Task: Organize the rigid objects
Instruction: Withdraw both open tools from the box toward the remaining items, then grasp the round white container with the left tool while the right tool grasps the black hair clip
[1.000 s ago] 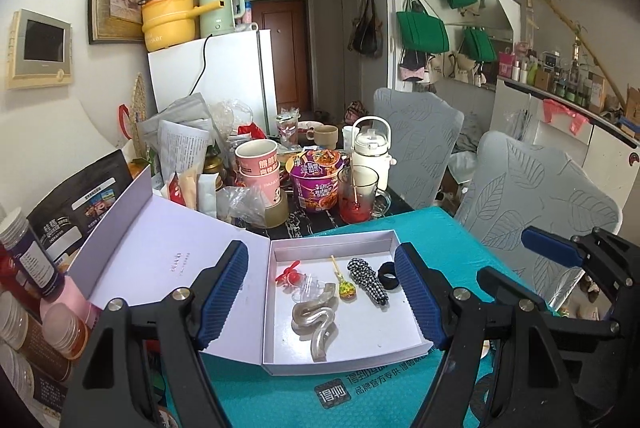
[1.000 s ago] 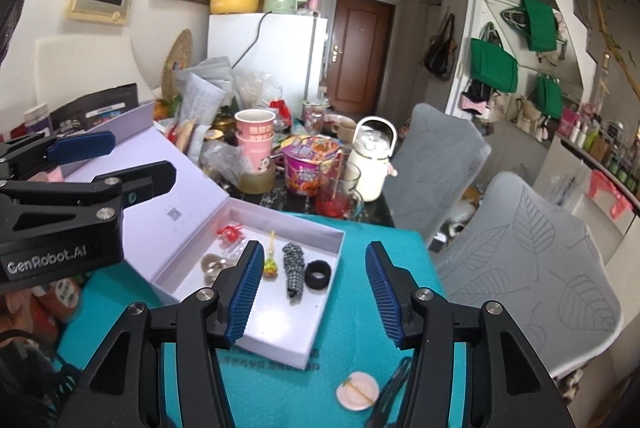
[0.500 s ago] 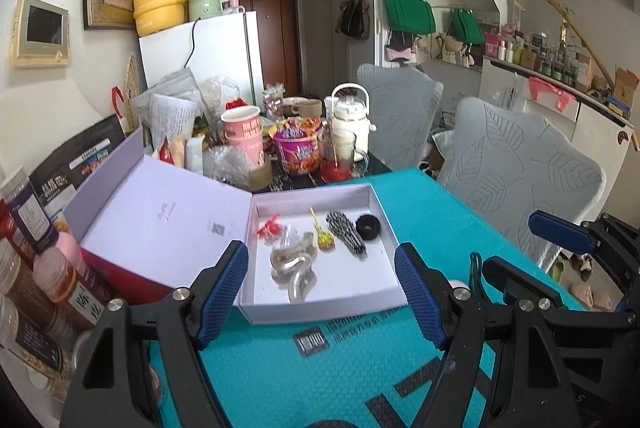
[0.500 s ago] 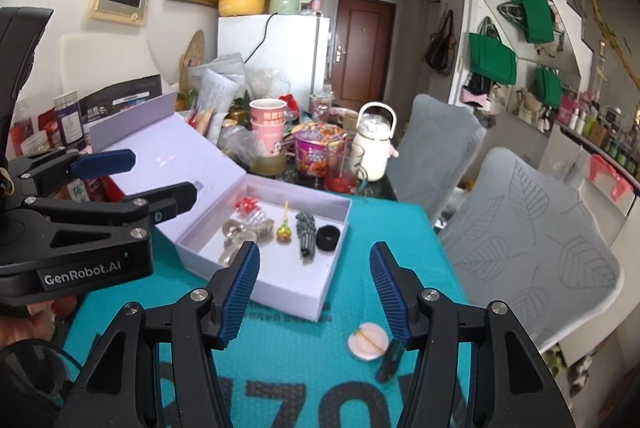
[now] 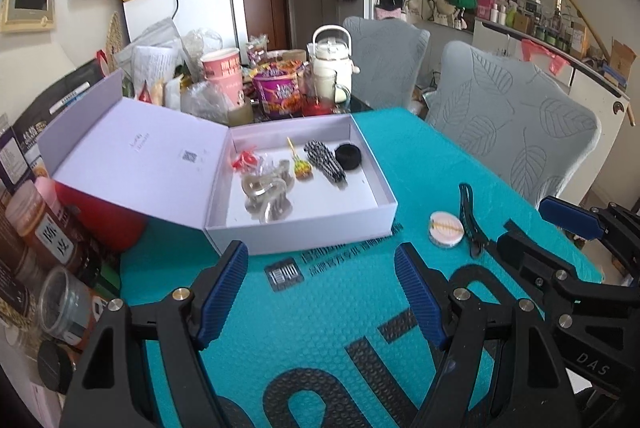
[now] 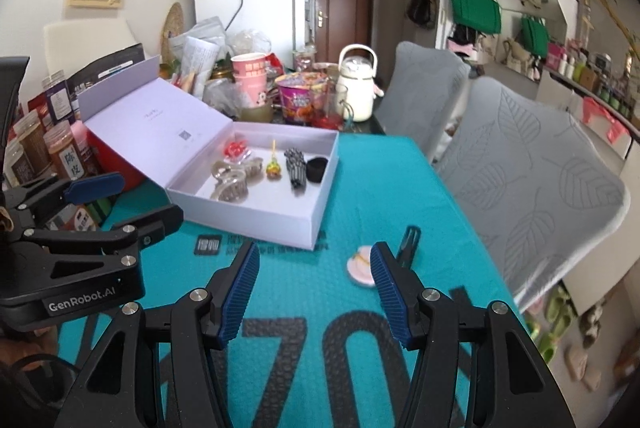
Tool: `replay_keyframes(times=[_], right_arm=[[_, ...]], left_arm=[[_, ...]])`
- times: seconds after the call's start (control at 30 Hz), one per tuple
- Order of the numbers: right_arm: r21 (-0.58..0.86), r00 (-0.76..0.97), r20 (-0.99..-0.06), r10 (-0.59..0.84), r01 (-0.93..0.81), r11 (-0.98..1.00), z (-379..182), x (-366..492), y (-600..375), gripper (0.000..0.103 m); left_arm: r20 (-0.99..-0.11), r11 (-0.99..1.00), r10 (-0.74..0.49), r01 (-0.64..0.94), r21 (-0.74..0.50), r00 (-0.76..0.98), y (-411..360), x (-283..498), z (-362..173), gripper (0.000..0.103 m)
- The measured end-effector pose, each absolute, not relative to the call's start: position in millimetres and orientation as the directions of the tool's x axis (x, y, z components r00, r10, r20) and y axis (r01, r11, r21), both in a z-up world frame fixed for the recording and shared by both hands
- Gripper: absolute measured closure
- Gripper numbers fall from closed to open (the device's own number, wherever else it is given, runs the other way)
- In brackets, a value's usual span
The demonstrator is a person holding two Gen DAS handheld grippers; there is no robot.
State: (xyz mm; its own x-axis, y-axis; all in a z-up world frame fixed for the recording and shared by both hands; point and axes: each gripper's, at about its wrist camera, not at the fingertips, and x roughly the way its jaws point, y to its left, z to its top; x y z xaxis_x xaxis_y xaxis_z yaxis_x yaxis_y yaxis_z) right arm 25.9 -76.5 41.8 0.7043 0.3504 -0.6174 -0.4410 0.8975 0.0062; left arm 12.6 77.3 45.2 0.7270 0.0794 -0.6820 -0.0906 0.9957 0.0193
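Observation:
An open white box (image 5: 304,224) (image 6: 320,188) lies on the teal mat. It holds a clear hair claw (image 5: 266,196) (image 6: 232,182), a red clip (image 5: 244,160), a small lollipop-like piece (image 5: 302,170), a striped black-and-white piece (image 5: 324,160) (image 6: 295,164) and a black ring (image 5: 349,157) (image 6: 317,168). On the mat right of the box lie a round pink compact (image 5: 445,229) (image 6: 362,265) and a black hair clip (image 5: 468,216) (image 6: 408,244). My left gripper (image 5: 320,292) is open and empty in front of the box. My right gripper (image 6: 314,292) is open and empty near the compact.
Cups, a noodle bowl (image 5: 278,92), a white kettle (image 5: 332,64) and bags crowd the table's far end. Jars (image 5: 36,228) stand along the left edge. Two grey chairs (image 5: 512,132) stand at the right. A white fridge (image 5: 188,12) is behind.
Both grippers have pulled back from the box toward the near side of the mat. The compact and black clip have come into the left wrist view. Both stay open.

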Motion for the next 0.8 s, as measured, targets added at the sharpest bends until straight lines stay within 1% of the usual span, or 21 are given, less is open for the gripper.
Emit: replay_keyframes(times=[0.37,0.5,0.63,0.8], right_arm=[[0.043,0.672,-0.675,0.306,-0.379,0.924,5,30,-100,0.045],[0.051,0.668,-0.685,0.292,-0.356,0.933,-4,38,-109,0.045],[0.039,0.661,-0.692,0.289,-0.366,0.93,-15,48,-113,0.045],[0.069,0.629,-0.717,0.301,-0.365,0.928,-31,71,-123,0.045]], left_arm=[[-0.751,0.996,0.005,-0.073,-0.057,0.66,69,18,4,0.027],[-0.768,0.995,0.009,-0.08,-0.055,0.641,63,26,-5,0.027],[-0.791,0.996,0.041,-0.091,-0.019,0.611,55,38,-17,0.027],[-0.808,0.996,0.026,-0.084,-0.029,0.589,46,53,-26,0.027]])
